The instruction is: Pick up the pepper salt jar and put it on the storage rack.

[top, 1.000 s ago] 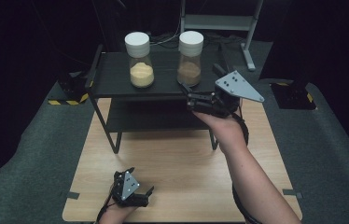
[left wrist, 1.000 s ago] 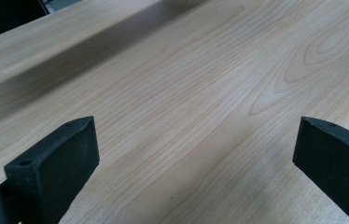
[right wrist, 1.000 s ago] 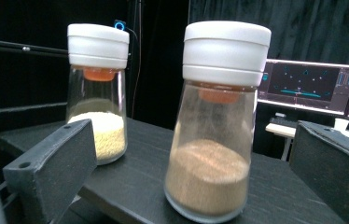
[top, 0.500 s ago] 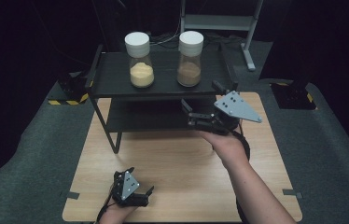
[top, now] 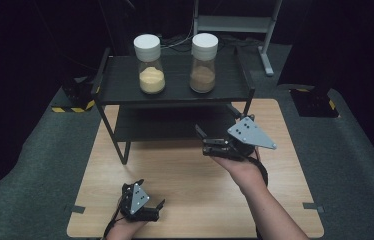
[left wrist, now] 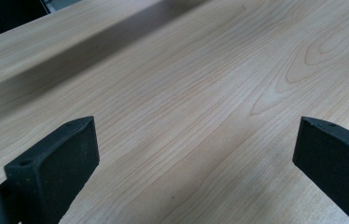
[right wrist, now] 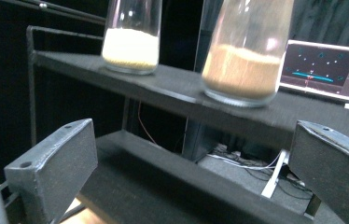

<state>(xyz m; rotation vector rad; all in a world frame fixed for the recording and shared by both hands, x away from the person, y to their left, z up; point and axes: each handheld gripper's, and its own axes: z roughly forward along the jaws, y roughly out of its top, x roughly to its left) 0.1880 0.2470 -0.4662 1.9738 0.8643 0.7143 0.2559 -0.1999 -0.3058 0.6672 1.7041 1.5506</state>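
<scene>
Jars sitting on black shelf (top: 175, 95) top: yellow-filled jar (top: 150, 64) left, brown-filled jar (top: 204, 62) right. Right gripper (top: 206, 141) hovering before lower shelf, jaws spread; left gripper (top: 150, 197) resting near table (top: 285, 165) front edge.
Left gripper view: jaws spread over bare wood.
Right gripper view: jaws spread, pointing under both jars.

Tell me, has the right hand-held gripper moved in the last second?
Yes. The right hand-held gripper has drawn back from the black shelf's top level toward the person, and sits lower over the wooden table.
</scene>
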